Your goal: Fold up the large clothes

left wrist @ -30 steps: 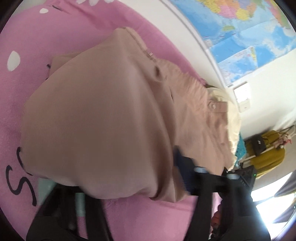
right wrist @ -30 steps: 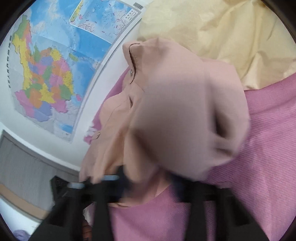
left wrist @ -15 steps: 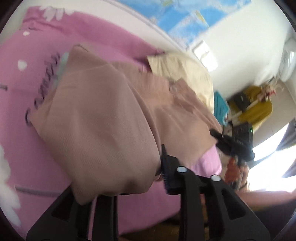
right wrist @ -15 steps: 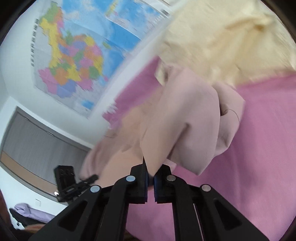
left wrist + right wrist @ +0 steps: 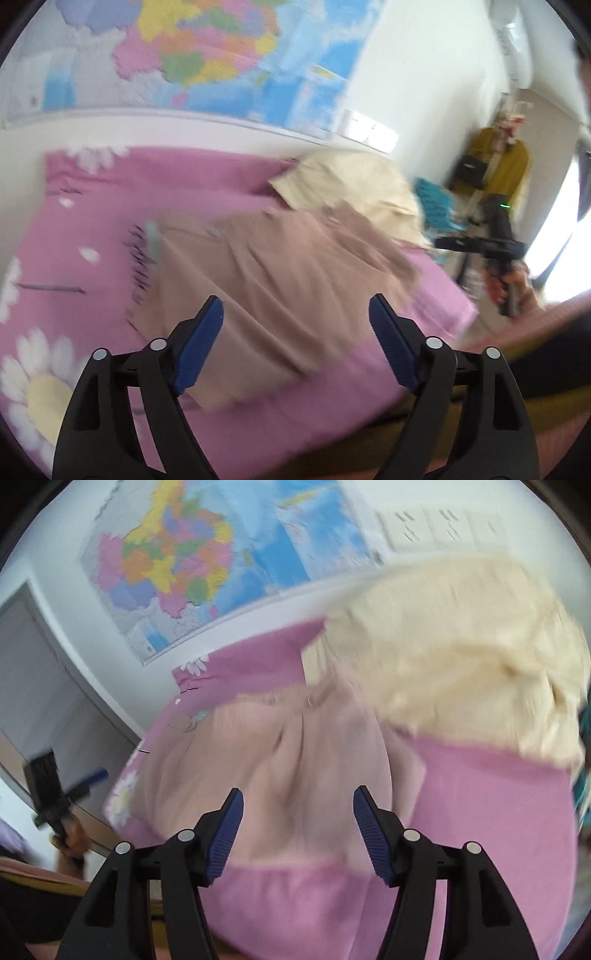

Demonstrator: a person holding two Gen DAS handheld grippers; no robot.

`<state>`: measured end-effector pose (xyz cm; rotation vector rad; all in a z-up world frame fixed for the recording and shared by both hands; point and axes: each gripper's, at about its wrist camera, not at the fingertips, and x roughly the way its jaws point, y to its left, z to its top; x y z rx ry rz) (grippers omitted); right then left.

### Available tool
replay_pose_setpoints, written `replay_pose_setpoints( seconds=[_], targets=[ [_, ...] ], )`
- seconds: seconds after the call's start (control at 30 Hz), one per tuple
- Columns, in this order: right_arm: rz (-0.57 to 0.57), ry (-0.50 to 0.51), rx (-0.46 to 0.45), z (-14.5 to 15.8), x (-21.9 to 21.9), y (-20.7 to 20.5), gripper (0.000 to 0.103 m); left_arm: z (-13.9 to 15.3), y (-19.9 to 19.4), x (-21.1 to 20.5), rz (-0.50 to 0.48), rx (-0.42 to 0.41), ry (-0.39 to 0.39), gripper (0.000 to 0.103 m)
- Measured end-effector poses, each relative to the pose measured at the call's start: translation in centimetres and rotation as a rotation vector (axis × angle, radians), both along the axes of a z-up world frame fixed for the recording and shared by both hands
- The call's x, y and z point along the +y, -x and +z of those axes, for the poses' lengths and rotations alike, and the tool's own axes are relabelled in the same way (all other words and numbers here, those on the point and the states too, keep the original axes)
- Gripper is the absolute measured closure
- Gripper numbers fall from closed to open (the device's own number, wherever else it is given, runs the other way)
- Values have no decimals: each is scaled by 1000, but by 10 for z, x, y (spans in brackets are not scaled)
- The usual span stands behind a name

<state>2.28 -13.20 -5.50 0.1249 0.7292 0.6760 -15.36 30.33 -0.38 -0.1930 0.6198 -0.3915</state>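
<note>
left claw (image 5: 295, 343): jaws have just been opening and now stand wide, blue pads clear, nothing between them. You've let go; the garment lies beyond and below the tips.
right claw (image 5: 298, 834): same story, jaws have just been opening, now well apart and empty. Cloth shows through the gap but no pad presses on it.
garment (image 5: 280, 273): tan piece, centre of the left view, lying on the bed (image 5: 92, 206). In the right view it fills the centre just above the pads (image 5: 295, 753).
why it lies so: looks like a fold laid over and dropped. Near edge doubled, the piece runs away from you toward the cream pile. Both claws open together fits a two-corner release, my read only.
why claws sit back: both hang above the near edge of the bed, tilted down at the cloth. That gives you room to check the fold before the next grab.
cream pile (image 5: 354, 192): upper right of centre in the left view, touching or overlapping the garment's far end; cannot tell which.
other claw in frame: your right one shows at the right edge of the left view (image 5: 495, 240); your left one at lower left of the right view (image 5: 55, 797).
blur: both views smeared. Fold lines, buttons and seams are hard to read; cannot tell what kind of garment it is.
hidden: layers under the top fold, the garment's far edge by the pile, and the bed's near edge behind the claw arms.
cut off: map (image 5: 177, 565) and wall run out of the fisheye circle.
</note>
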Motion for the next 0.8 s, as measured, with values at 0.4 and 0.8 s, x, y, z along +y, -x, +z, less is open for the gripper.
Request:
replay_pose_setpoints(
  seconds=[0.4,0.8],
  targets=[
    [82,255,16,-50,127,-103,69,-64,-137,-22,135,309,-196,53],
    [-35,79,-110,2,107,-128,101,-27,-176,-32,193,184,-227,101]
  ],
)
